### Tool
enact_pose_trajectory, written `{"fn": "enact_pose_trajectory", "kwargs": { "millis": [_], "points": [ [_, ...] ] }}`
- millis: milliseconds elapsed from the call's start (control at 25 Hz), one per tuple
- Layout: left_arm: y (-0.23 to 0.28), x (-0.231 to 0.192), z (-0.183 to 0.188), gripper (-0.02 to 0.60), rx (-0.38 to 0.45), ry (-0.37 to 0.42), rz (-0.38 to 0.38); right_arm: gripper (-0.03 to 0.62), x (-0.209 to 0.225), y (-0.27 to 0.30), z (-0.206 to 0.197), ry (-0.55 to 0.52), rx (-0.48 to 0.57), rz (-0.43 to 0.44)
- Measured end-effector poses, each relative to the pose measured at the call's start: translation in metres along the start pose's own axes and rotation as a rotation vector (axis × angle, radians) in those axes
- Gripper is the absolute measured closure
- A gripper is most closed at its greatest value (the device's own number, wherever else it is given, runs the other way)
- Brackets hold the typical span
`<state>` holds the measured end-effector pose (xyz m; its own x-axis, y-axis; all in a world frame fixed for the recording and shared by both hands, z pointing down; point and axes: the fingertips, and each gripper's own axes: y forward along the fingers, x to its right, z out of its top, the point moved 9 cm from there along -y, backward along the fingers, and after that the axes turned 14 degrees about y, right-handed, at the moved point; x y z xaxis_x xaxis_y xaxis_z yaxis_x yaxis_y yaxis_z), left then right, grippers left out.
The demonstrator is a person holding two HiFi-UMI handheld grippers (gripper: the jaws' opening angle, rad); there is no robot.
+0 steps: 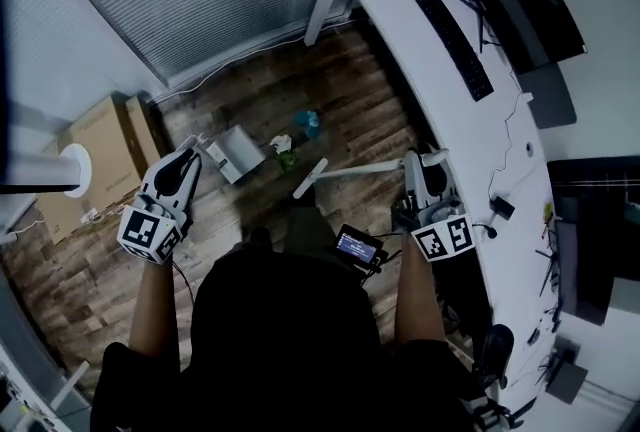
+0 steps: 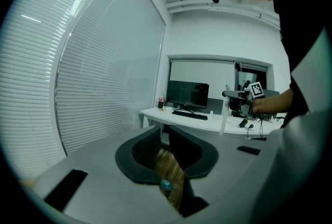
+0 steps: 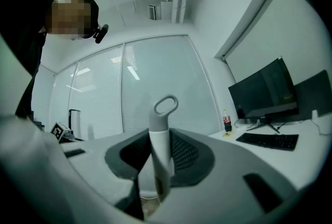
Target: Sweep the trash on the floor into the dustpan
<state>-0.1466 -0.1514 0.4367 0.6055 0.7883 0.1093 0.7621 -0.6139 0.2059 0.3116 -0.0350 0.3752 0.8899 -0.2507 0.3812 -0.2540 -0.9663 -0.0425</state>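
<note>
Gripping a white loop-topped broom handle (image 3: 161, 124), the right claw (image 3: 158, 153) is clamped tight; left claw (image 2: 167, 151) gapes empty. Danger: unheld white plastic dustpan (image 1: 236, 156) could skid, scattering the crumpled green-blue trash (image 1: 308, 124).

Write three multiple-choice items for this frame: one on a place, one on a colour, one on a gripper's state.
1. Where does the trash lie relative to the dustpan?
A inside it; B on the floor beside it; C underneath it.
2. What colour is the keyboard?
A white; B black; C red.
3. What state is the right gripper in?
A open and empty; B shut on nothing; C shut on a handle.
Answers:
1 B: the head view shows the scraps on the wood planks next to the dustpan.
2 B: it is dark against the white desktop.
3 C: the right gripper view shows the jaws pressed against the handle.
</note>
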Motion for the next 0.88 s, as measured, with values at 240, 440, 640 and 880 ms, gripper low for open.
{"fn": "enact_pose_trajectory", "kwargs": {
  "millis": [240,440,640,880],
  "points": [
    [0.029,-0.014,0.005,0.489,-0.213,0.123,0.046,0.494,0.049,0.037,0.016,0.031,-0.057,0.129],
    [0.059,-0.015,0.003,0.433,-0.412,0.23,0.022,0.494,0.095,0.055,0.023,0.062,-0.124,0.225],
    [0.075,-0.019,-0.019,0.376,-0.721,0.301,-0.046,0.494,0.135,0.075,0.02,0.103,-0.19,0.356],
    [0.071,-0.038,-0.061,0.355,-0.997,0.357,-0.134,0.491,0.167,0.106,0.02,0.137,-0.227,0.412]
  ]
}}
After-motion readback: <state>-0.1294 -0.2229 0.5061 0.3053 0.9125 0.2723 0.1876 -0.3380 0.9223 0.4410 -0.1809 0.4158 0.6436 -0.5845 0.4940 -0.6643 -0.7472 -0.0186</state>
